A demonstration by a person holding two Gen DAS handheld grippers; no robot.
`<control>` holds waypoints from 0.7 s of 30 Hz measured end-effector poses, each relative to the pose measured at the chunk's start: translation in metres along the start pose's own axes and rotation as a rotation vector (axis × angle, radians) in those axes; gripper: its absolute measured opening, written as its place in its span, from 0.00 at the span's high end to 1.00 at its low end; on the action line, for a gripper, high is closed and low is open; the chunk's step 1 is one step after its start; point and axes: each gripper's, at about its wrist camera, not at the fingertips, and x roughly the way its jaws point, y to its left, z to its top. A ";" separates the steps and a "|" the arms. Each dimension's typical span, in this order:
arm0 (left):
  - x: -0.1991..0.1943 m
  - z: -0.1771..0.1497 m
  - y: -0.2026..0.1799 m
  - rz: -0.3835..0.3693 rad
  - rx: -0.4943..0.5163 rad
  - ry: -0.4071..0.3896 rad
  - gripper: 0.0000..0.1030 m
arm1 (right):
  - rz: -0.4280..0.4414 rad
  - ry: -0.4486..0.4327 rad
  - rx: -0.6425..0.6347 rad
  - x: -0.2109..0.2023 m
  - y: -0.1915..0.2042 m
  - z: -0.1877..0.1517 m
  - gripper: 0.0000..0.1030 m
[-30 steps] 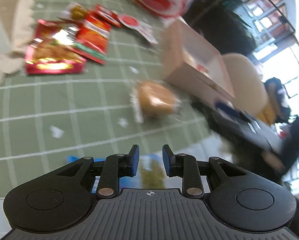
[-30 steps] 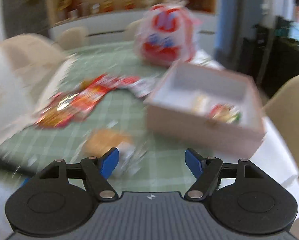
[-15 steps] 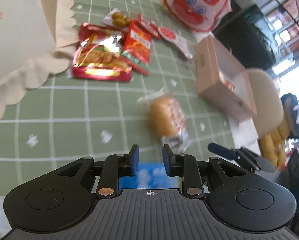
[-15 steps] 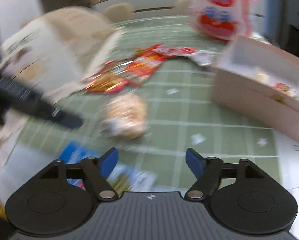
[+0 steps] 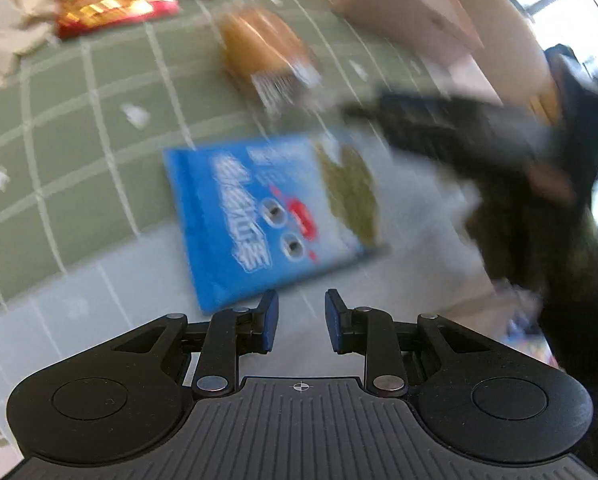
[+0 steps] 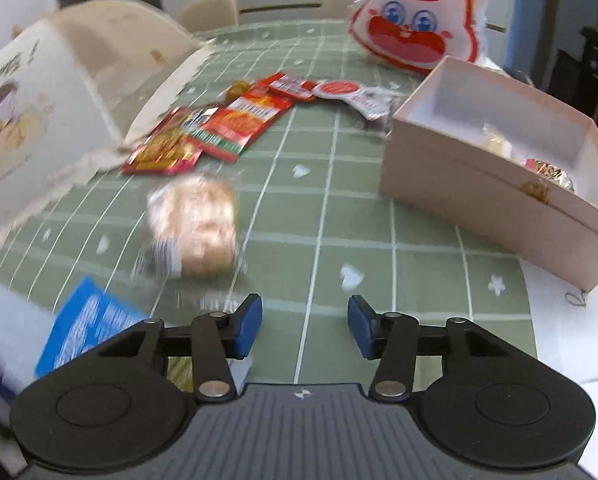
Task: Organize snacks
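The left tool [image 5: 297, 318] hangs over the near edge of the tabletop [image 5: 59, 168] with its blue pads [image 5: 269, 320] a narrow gap apart and nothing between them: it is released. Just beyond its tips a blue snack packet [image 5: 267, 220] lies flat, partly on the green checked cloth and partly on the bare white edge. Farther off lies a wrapped bun [image 5: 265, 54], blurred, and beyond that, at the far left, a red snack packet [image 5: 115, 8]. At the right of this view a dark blurred shape crosses the scene; I cannot tell for certain what it is.

The right tool [image 6: 305, 328] has its jaws closing, with only the green cloth showing between them; the pads press on nothing. The wrapped bun [image 6: 197, 228] lies just beyond its left finger, and the blue snack packet [image 6: 87, 332] sits at the near left, partly hidden by the tool's body. On the right stands an open pink box [image 6: 495, 196] with a few small wrapped snacks inside. In the middle distance red snack packets [image 6: 219, 128] lie spread in a loose row. At the far side stands a white and red bag with a cartoon face [image 6: 417, 20]. A pale printed bag [image 6: 39, 100] stands at the left.
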 end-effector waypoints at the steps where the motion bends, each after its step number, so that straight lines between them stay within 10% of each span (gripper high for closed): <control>1: -0.003 0.004 0.005 0.018 -0.025 -0.040 0.72 | 0.019 0.011 -0.020 -0.005 0.003 -0.006 0.52; 14: -0.034 0.011 0.047 0.144 -0.290 -0.264 0.72 | 0.282 0.075 0.122 -0.018 0.038 -0.002 0.22; 21: -0.043 0.007 0.062 0.162 -0.395 -0.332 0.72 | 0.212 0.131 -0.095 0.005 0.102 -0.001 0.14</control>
